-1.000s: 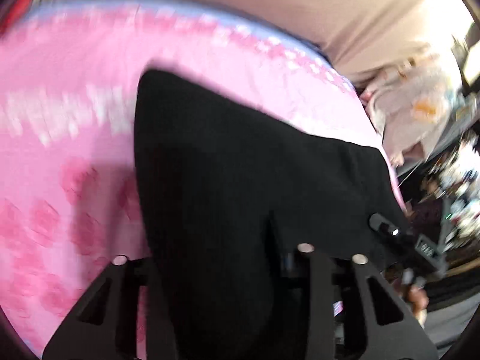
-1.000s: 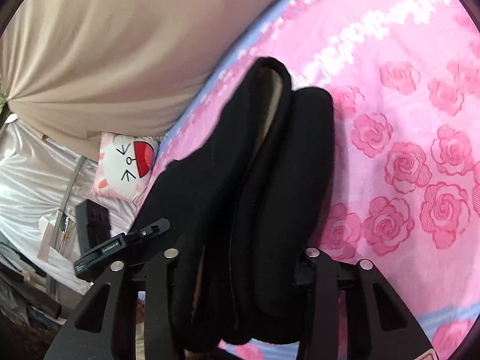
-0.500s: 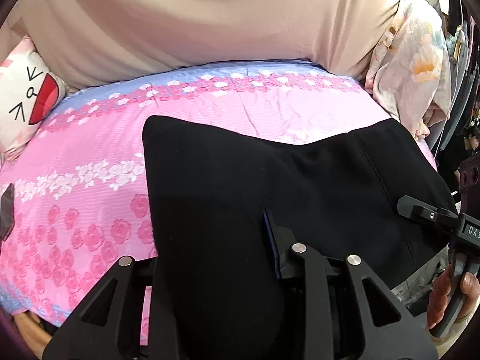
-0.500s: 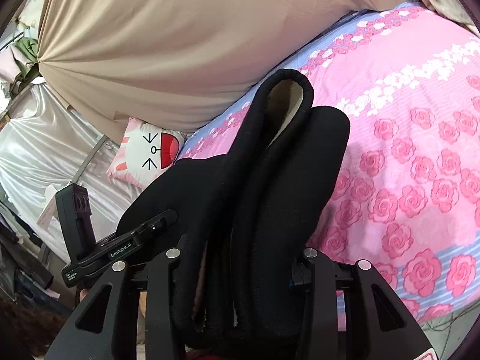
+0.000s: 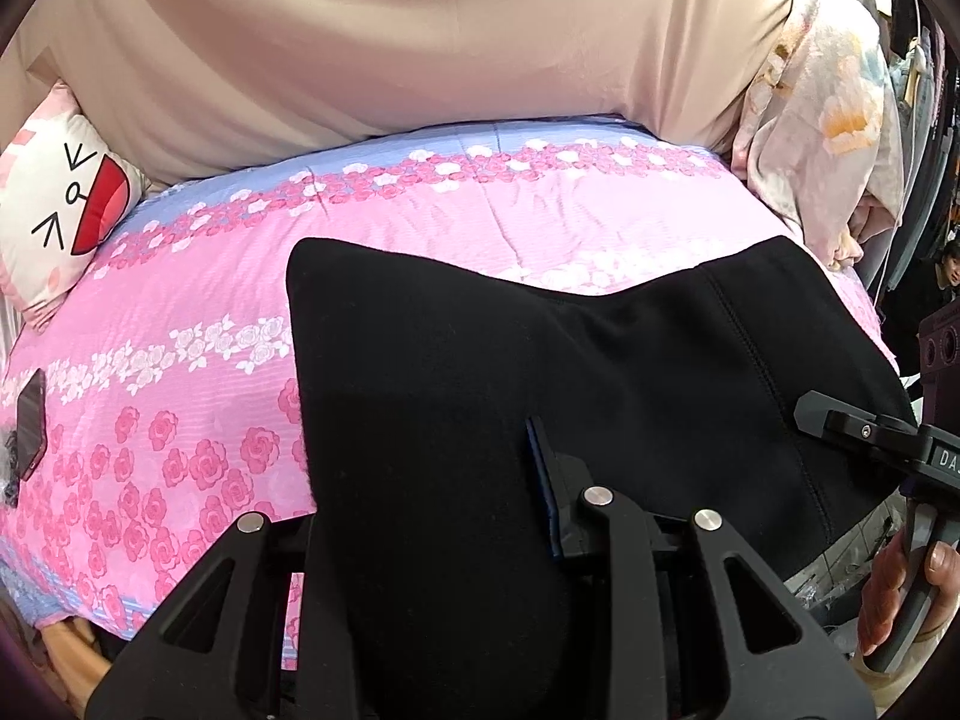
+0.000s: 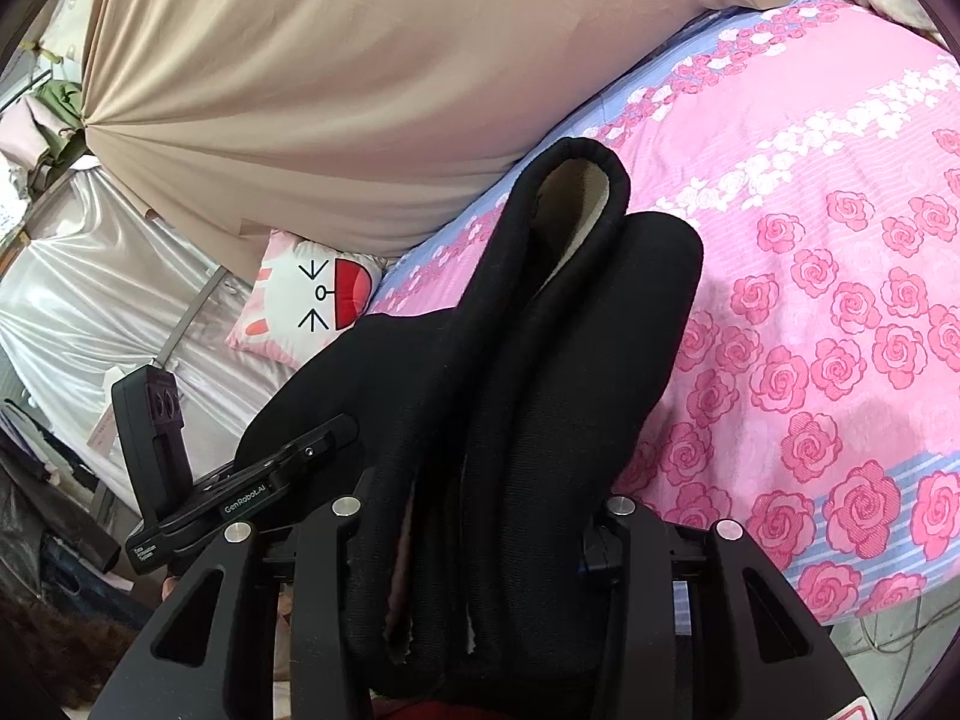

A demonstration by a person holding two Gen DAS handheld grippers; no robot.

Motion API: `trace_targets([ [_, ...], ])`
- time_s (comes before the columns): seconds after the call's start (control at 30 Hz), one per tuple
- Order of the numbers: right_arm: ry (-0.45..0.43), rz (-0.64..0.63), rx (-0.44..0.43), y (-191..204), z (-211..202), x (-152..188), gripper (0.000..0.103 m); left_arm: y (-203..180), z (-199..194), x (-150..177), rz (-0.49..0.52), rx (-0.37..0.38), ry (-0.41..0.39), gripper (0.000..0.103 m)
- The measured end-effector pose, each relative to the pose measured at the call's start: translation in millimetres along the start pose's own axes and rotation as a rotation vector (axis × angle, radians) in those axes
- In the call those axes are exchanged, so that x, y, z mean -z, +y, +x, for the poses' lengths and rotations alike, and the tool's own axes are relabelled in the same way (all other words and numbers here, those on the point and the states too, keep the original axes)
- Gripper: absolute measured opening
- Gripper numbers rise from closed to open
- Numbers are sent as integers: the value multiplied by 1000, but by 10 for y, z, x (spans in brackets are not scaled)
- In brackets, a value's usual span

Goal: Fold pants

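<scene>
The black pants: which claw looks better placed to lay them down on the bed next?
Probably left: the left claw holds the pants spread flat over the bed; the right claw grips bunched layers.

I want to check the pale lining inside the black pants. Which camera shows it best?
The right wrist view: the pants bunch in thick folds there, and the pale lining shows inside the top loop. The left wrist view shows only their flat black outer face, no lining.

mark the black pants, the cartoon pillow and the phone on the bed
black pants (image 5: 540, 372): left wrist view, flat front panel.
cartoon pillow (image 6: 306, 300): right wrist view, printed face.
phone (image 5: 30, 420): left wrist view, dark screen.
</scene>
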State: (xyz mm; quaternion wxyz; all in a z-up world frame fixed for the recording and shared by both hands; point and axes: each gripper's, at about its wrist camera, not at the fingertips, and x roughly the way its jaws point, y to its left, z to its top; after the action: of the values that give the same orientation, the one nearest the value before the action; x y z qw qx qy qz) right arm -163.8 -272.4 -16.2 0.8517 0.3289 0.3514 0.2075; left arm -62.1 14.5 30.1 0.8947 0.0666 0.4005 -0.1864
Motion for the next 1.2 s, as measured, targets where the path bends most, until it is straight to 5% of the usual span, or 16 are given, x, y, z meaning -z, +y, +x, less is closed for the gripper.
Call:
trace_targets([
  [0.3,-92,-119,-64,296,-190,-605,38,104,-301,-515,26,44,-158,29],
  [0.6,-231,-304,-109,509,332,-2118,39,425,-5,-1783,22,51,-399,29],
  [0.73,-211,-270,-88,98,1035,-2771,41,707,700,-2309,-40,76,-378,30],
  [0.83,-200,-202,53,-557,1688,-3017,66,963,1585,-2518,-96,85,-301,54],
  [0.87,-182,-146,182,-872,1894,-3066,70,1081,1982,-2508,-131,10,-258,73],
  [0.9,-170,-89,302,-1115,1999,-3091,70,1177,2286,-2474,-161,-97,-203,77],
  [0.97,-189,-25,370,-1408,1933,-3059,61,1405,2715,-2347,-164,-240,-94,74],
  [1.07,-223,-86,349,-1240,1703,-3023,55,1715,2638,-2191,-232,-243,-67,72],
  [1.1,-223,-138,323,-1094,1684,-3032,46,1721,2536,-2191,-241,-240,-87,72],
  [1.2,-169,-310,276,-528,1920,-3033,43,1503,2213,-2364,-174,-242,-176,81],
])
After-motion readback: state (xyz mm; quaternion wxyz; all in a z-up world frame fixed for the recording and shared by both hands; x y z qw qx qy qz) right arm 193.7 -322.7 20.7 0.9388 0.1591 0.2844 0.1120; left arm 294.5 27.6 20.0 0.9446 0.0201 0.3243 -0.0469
